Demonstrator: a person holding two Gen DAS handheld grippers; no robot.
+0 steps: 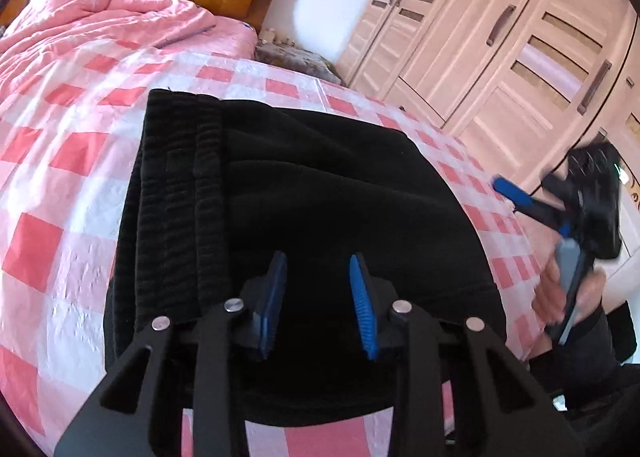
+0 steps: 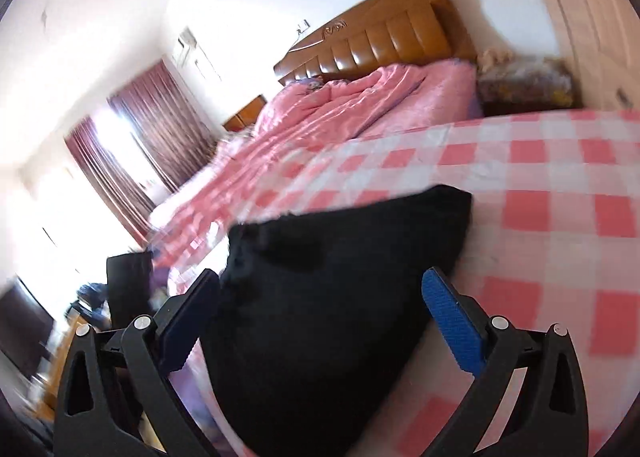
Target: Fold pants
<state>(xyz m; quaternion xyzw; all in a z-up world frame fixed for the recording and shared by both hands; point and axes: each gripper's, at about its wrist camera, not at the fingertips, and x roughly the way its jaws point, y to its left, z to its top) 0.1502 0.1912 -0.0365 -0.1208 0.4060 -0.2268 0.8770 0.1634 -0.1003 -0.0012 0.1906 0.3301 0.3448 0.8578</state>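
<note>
Black pants [image 1: 312,217] folded compact on the checked sheet [image 1: 60,185]; perhaps only smoothing left. Left gripper [image 1: 324,305] parted above them, pinching nothing. Right gripper [image 2: 320,317] spread wide, empty.

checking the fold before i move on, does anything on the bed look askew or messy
Nothing stands out. The black pants lie folded in a compact stack on the checked sheet, waistband edges lined up. The pink quilt near the headboard is rumpled, but it lies apart from the pants.
</note>
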